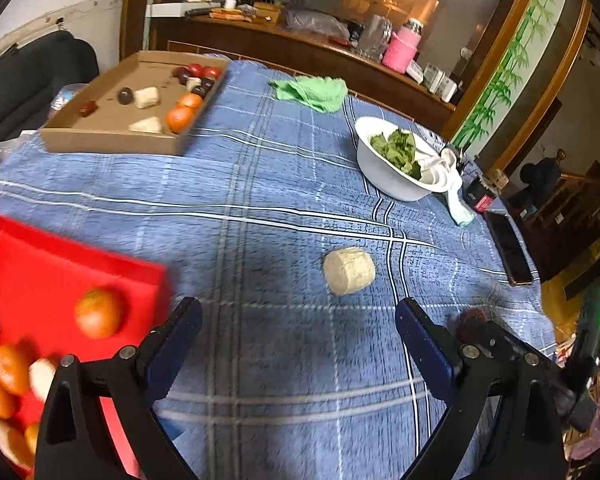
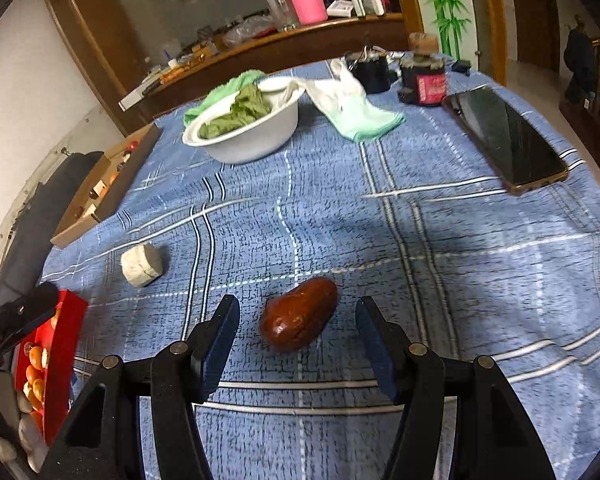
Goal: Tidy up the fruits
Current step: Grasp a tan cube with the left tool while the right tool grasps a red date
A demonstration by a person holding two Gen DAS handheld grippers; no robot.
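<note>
L to R: red tray [image 1: 60, 264] w/ oranges at 8 o'clock, cardboard box [image 1: 112, 140] at 10, pale block [image 1: 349, 270] centre, white bowl [image 1: 384, 176] at 2. Left gripper [image 1: 298, 320] jaws released, empty. Right gripper [image 2: 298, 320] jaws released, straddling brown fruit [image 2: 298, 314], not touching. Blue plaid cloth [image 2: 440, 240]; phone [image 2: 504, 136] at 2; wooden sideboard [image 1: 300, 48] behind.
</note>
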